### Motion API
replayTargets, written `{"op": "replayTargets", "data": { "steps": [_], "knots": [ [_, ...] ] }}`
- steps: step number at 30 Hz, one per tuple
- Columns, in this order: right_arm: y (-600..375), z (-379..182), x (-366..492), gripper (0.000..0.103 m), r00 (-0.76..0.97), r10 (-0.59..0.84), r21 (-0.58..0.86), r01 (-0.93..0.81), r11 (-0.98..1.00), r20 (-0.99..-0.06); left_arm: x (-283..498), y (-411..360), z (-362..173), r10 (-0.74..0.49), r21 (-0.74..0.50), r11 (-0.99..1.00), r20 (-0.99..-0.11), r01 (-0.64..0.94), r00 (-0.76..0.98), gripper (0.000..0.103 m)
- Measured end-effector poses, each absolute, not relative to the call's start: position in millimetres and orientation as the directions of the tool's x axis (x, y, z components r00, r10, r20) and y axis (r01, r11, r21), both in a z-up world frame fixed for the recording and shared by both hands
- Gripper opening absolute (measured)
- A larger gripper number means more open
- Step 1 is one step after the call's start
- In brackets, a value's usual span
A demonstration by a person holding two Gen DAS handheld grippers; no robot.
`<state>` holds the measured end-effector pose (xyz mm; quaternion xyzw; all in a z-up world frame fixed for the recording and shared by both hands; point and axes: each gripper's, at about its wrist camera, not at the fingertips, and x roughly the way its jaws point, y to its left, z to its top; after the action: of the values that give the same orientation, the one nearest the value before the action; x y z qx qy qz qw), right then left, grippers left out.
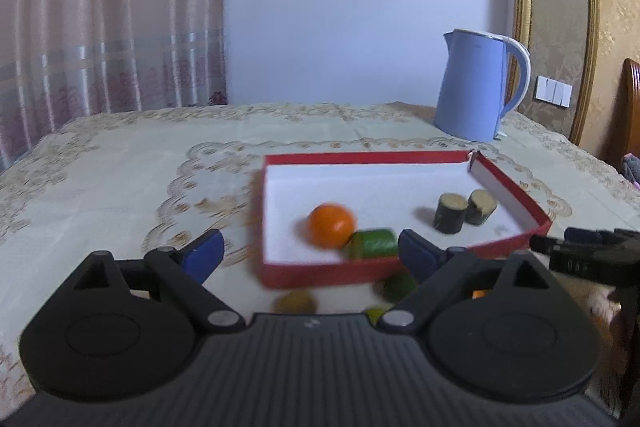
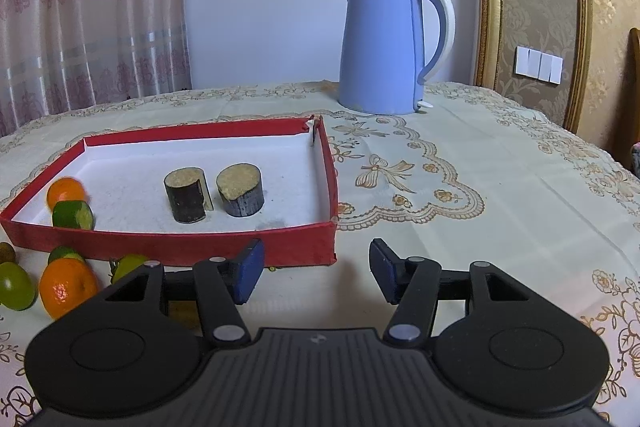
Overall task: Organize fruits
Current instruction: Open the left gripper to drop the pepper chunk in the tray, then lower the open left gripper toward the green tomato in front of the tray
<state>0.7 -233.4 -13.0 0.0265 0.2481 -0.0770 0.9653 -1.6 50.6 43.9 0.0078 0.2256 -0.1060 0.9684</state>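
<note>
Tray (image 2: 168, 245) holds an orange (image 1: 331, 225), a green piece (image 1: 374, 244) touching it, and two dark cylinders (image 2: 214, 193). More fruit lies on the cloth just outside the near wall: orange (image 2: 66, 287), green ones (image 2: 15, 286). Left gripper (image 1: 310, 255) gapes wide, empty, near the tray's front wall. Right gripper (image 2: 316, 269) is part open, empty, at the tray's near right corner. Next pick, likely a loose fruit: straddle it fully, close gently since round fruit rolls, lift clear of the wall before releasing.
</note>
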Motion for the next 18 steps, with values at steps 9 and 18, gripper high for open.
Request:
{"op": "replayTargets", "data": {
  "steps": [9, 18],
  "knots": [
    [-231, -13, 1, 0.057, 0.862, -0.14, -0.001, 0.159, 0.987, -0.487, -24, 75, 25, -0.201, -0.043, 0.978, -0.47, 0.206, 0.859, 0.097],
    [-230, -13, 2, 0.057, 0.859, -0.145, -0.01, 0.161, 0.987, -0.492, -24, 58, 18, -0.229, -0.032, 0.969, -0.472, 0.243, 0.851, 0.097]
  ]
}}
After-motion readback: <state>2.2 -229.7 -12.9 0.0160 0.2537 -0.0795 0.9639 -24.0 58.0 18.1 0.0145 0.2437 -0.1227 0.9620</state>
